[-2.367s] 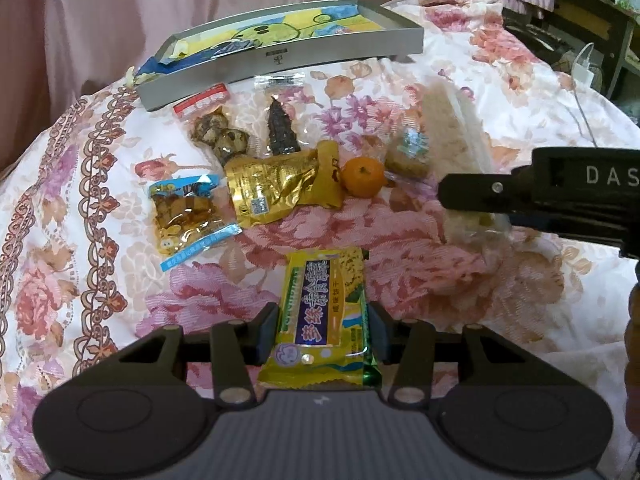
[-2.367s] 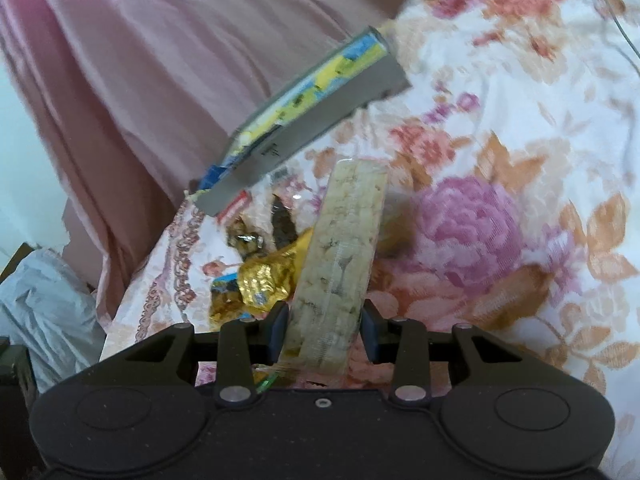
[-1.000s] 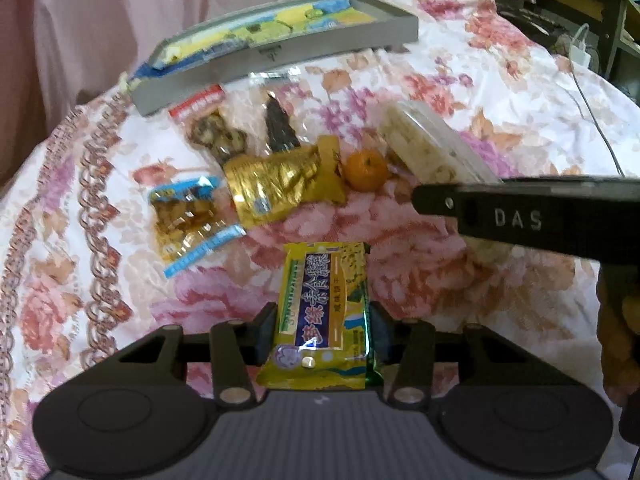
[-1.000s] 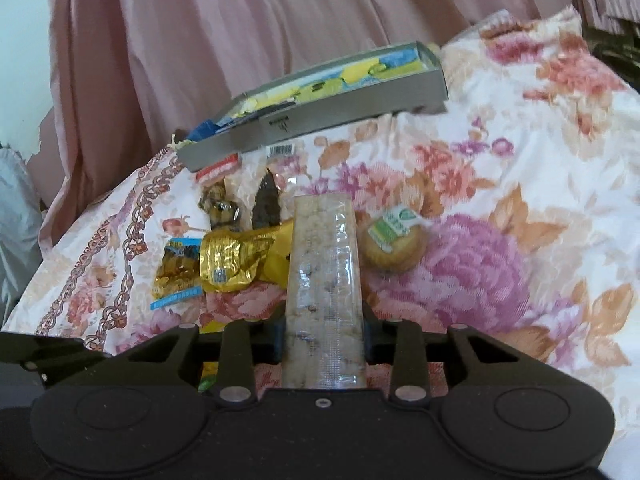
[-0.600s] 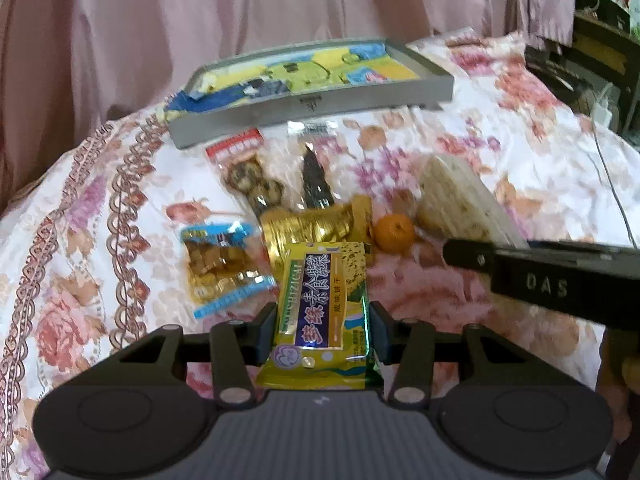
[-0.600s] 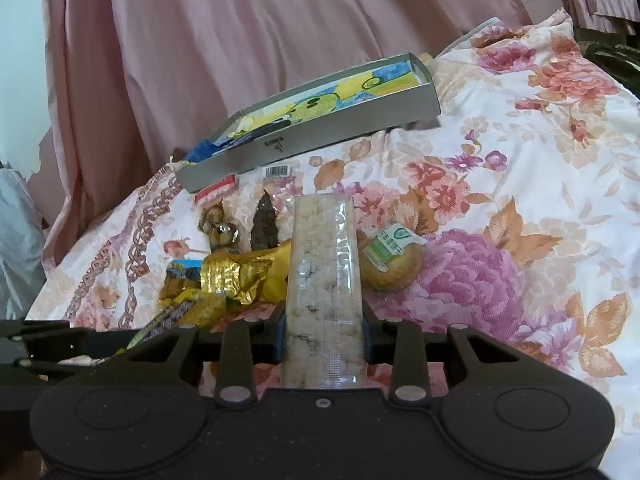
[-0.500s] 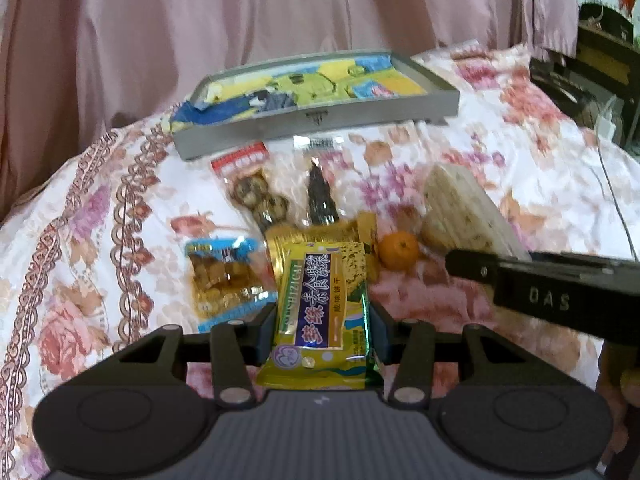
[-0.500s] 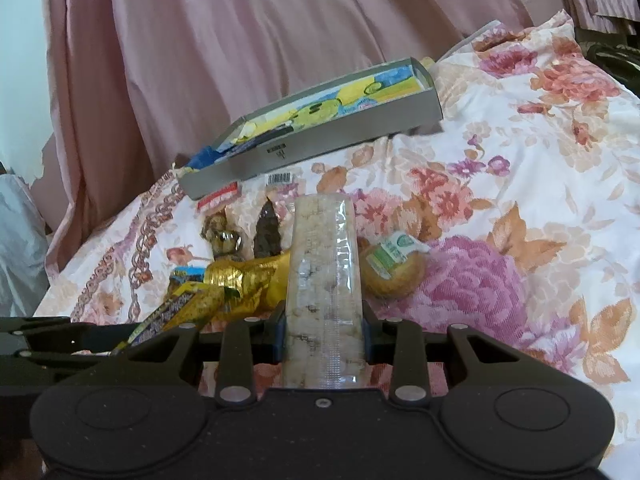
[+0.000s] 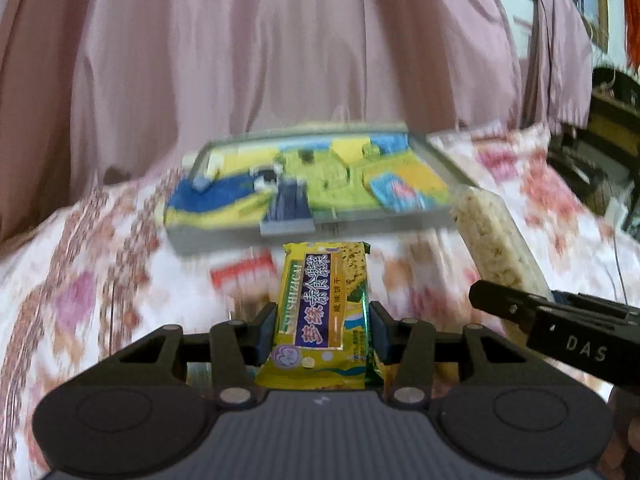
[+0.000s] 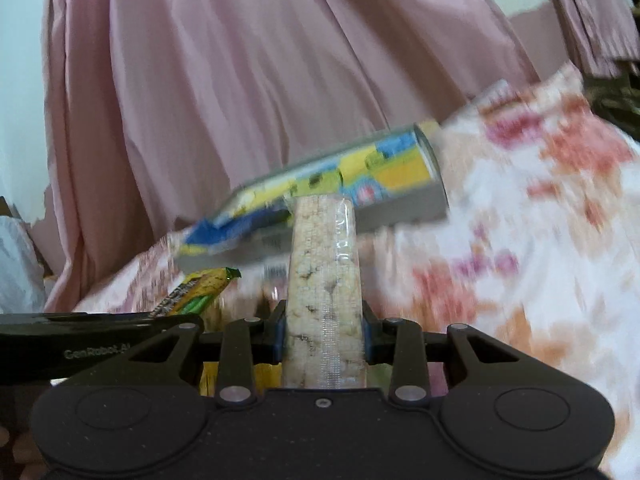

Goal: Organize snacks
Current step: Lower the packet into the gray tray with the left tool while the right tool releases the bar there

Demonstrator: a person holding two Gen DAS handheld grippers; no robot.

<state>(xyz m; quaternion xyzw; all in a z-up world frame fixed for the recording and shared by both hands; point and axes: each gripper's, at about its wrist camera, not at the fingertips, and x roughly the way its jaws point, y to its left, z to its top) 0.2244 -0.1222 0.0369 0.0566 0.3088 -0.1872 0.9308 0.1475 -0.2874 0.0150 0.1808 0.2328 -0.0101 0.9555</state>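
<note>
The left gripper (image 9: 322,330) is clamped on a yellow biscuit packet (image 9: 322,312), its pads pressing the packet's two long sides. The packet sticks forward out of the jaws, printed face up, and its far end points at the near wall of the grey tray (image 9: 320,226). The right gripper (image 10: 324,336) is clamped on a long clear-wrapped rice cracker bar (image 10: 324,280), which also juts forward and overlaps the tray's (image 10: 404,208) near wall in that view. Both snacks are held up off the flowered bedspread (image 9: 80,280), short of the tray.

From the left wrist view the right gripper (image 9: 560,324) shows side-on at the right edge, with the rice cracker bar (image 9: 496,240) reaching up towards the tray's near right corner. From the right wrist view the left gripper (image 10: 92,338) enters from the left edge, and only the tip of the yellow biscuit packet (image 10: 200,286) shows above it.

The background is smeared by motion blur. The tray's floor shows yellow, green and blue patches, but I cannot tell whether they are a printed liner or packets. A red-and-white packet (image 9: 244,276) lies on the bedspread (image 10: 540,260) just before the tray's near wall; the other snacks there are too blurred to name.

The tray sits near the bedspread's far edge, against a pink curtain (image 9: 280,60). The bedspread to the right of the tray looks open.
</note>
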